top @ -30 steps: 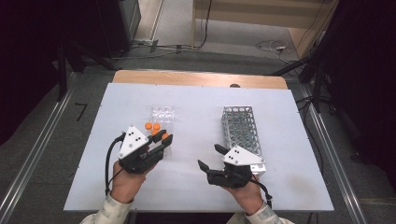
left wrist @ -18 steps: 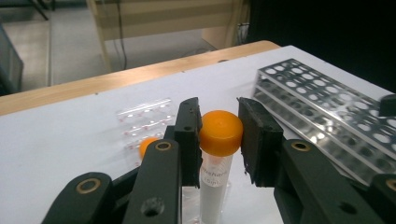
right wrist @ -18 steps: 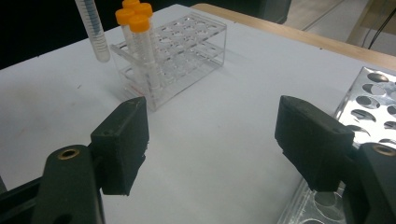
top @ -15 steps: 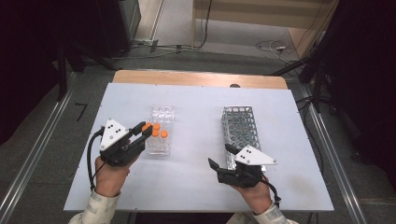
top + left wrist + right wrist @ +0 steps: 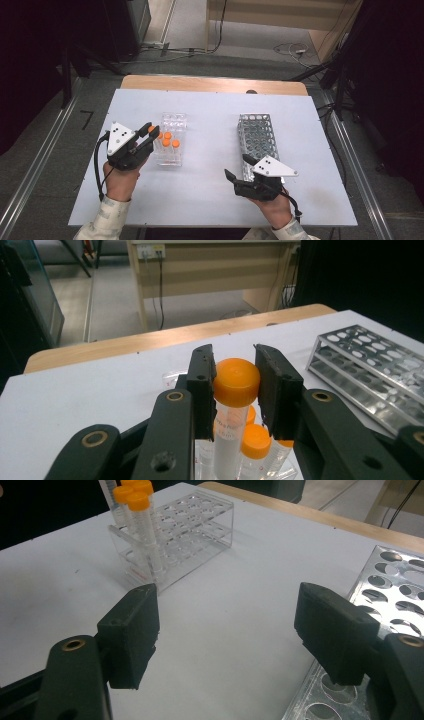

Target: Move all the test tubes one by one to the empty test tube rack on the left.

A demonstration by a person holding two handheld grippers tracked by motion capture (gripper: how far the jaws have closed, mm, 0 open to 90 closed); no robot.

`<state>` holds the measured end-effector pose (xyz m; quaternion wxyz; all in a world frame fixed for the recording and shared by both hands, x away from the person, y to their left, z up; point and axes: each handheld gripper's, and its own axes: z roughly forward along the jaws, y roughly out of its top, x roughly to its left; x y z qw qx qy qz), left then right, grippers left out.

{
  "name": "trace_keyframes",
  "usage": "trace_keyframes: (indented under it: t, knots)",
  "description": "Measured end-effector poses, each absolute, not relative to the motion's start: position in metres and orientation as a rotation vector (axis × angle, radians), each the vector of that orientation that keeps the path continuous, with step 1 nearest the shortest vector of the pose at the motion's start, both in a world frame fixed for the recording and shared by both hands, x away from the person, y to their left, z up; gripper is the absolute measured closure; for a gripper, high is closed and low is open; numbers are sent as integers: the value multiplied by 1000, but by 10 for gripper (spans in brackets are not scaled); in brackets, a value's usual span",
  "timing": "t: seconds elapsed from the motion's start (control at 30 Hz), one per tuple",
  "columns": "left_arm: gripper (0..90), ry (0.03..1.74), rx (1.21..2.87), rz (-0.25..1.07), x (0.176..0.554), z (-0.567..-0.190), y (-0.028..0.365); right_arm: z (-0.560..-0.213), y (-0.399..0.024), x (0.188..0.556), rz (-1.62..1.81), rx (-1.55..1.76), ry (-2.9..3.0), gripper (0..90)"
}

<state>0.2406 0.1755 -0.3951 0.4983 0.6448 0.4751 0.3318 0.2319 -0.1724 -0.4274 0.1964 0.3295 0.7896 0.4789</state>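
Nearest the person, the right gripper point(image 5: 239, 167) rested low on the white table point(image 5: 210, 200), at about 5 o'clock in the high view. Its two black jaws stood wide apart with nothing between them, and bare table showed in the gap. Its right jaw sat just beside the near end of the metal rack point(image 5: 257, 137), which lay at about 3 o'clock. A little farther off, at 9 o'clock, the left gripper point(image 5: 151, 130) was squeezed on the orange cap of a tube point(image 5: 236, 382). The jaws pressed that cap from both sides. The tube stood upright in the clear rack point(image 5: 171, 137) with three other orange-capped tubes point(image 5: 170, 140) close beside it. Farthest away, at 12 o'clock, ran the wooden edge point(image 5: 210, 83) of the table.
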Motion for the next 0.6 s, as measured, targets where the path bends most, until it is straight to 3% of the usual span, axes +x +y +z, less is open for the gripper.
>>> trace_keyframes:
  t: [0.5, 0.6]
  knots:
    - [693, 1186, 1594, 787, 246, -420, 170, -427, -173, 231, 1341, 921, 2209, 250]
    - [658, 1188, 1590, 781, 246, -420, 170, -427, -173, 231, 1342, 924, 2207, 251]
